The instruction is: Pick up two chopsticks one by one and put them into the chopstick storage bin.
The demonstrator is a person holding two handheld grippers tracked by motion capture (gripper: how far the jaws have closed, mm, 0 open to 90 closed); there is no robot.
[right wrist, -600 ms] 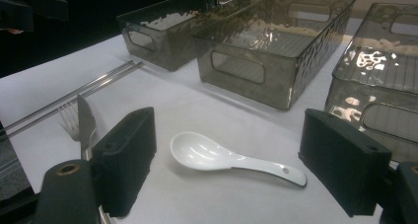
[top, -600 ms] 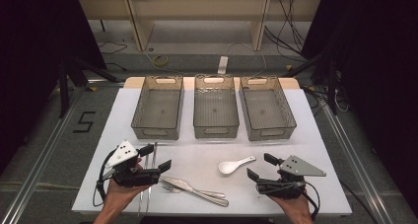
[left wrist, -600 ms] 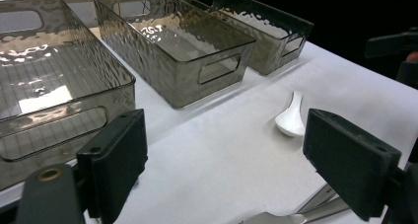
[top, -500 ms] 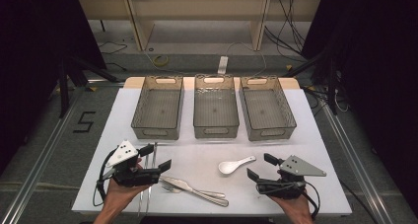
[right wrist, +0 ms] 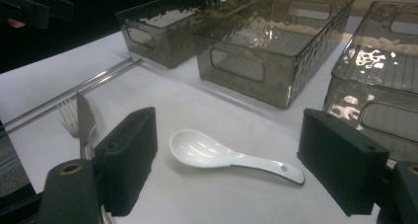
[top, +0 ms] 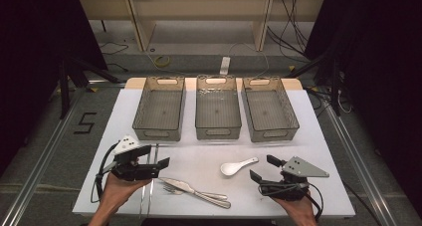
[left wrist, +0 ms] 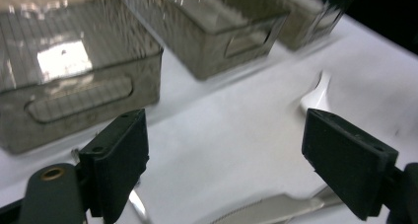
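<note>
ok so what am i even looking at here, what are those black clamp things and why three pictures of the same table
A person sits at a white table, holding a hand-held two-jaw gripper in each hand: the left gripper and the right gripper. Both have their jaws apart and hold nothing.

The high view comes from a fixed camera above, looking down. The other two pictures come from small cameras riding on each gripper, looking along its black jaws.

On the table stand three smoky see-through bins in a row, all looking empty. Nearer the person lie a white spoon, a knife crossing a fork, and a pair of metal chopsticks by the left gripper. The right gripper's camera faces the spoon.
</note>
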